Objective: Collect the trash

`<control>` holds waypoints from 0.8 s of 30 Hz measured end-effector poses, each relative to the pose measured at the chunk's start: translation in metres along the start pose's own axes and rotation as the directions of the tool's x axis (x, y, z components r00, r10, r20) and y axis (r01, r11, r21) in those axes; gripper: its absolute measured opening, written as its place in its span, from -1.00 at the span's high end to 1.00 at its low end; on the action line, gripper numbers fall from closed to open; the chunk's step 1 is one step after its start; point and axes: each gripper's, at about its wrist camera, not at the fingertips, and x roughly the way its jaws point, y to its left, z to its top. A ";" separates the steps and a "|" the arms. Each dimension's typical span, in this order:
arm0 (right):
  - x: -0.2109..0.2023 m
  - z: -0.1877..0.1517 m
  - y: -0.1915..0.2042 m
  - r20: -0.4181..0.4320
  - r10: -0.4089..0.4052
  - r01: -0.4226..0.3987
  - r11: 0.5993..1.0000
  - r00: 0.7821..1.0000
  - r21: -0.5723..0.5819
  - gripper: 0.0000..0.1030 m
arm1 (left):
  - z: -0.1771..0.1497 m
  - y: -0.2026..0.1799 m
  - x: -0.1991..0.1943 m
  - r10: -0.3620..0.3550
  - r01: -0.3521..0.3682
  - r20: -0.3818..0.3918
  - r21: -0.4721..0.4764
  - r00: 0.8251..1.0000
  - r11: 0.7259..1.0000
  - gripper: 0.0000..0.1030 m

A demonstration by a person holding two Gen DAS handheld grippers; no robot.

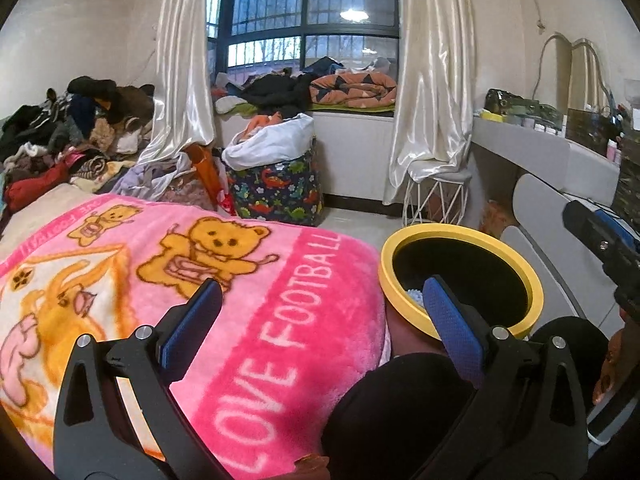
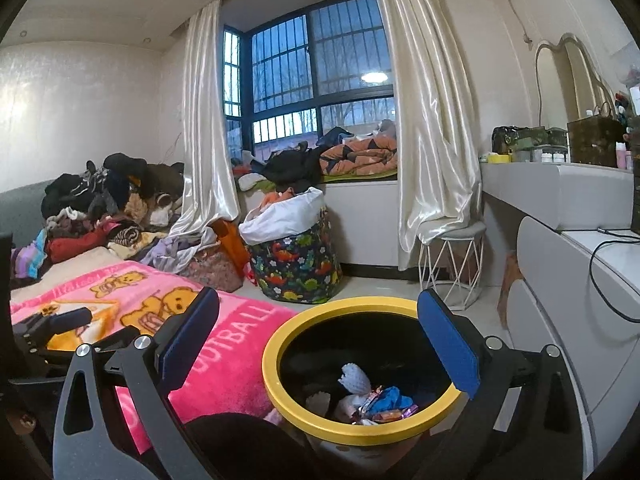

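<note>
Trash (image 2: pixel 370 398) in bin (image 2: pixel 280 340) | below right gripper (image 2: pixel 320 340) jaws, agape

Pink blanket (image 1: pixel 200 280) is spread over the bed (bear print, lettering "LOVE FOOTBALL"). Clothes pile (image 1: pixel 68 132) is heaped behind it. Dinosaur-print hamper (image 2: pixel 296 264) is set below the barred window (image 2: pixel 312 76); wire stool (image 2: pixel 452 268) beside the cream curtain (image 2: pixel 432 128).

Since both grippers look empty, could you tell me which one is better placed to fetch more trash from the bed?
Probably the left gripper: open, it hangs over the pink bear-print blanket, while the open right gripper sits above the yellow-rimmed black bin beside the bed. No loose trash shows on the blanket.
</note>
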 end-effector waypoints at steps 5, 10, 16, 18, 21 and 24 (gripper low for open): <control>0.001 -0.002 0.002 0.005 0.001 -0.001 1.000 1.000 -0.002 -0.88 | 0.000 -0.001 -0.001 -0.007 0.007 0.006 0.003 1.000 1.000 -0.79; -0.001 -0.003 0.003 0.016 0.006 -0.006 1.000 1.000 -0.006 -0.88 | 0.001 -0.001 -0.003 -0.008 0.008 0.013 0.001 1.000 1.000 -0.79; -0.001 -0.002 0.001 0.018 0.005 -0.005 1.000 1.000 -0.005 -0.88 | 0.003 -0.002 -0.005 -0.014 0.014 0.019 0.004 1.000 1.000 -0.79; -0.001 -0.002 0.001 0.021 0.002 -0.002 1.000 1.000 -0.005 -0.88 | 0.003 -0.001 -0.005 -0.016 0.016 0.018 0.003 1.000 1.000 -0.79; -0.002 -0.001 0.000 0.021 -0.002 0.002 1.000 1.000 -0.004 -0.88 | 0.003 -0.002 -0.005 -0.012 0.012 0.020 0.002 1.000 1.000 -0.79; -0.002 0.000 -0.001 0.020 0.000 0.000 1.000 1.000 -0.004 -0.88 | 0.002 -0.002 -0.006 -0.011 0.011 0.020 0.004 1.000 1.000 -0.79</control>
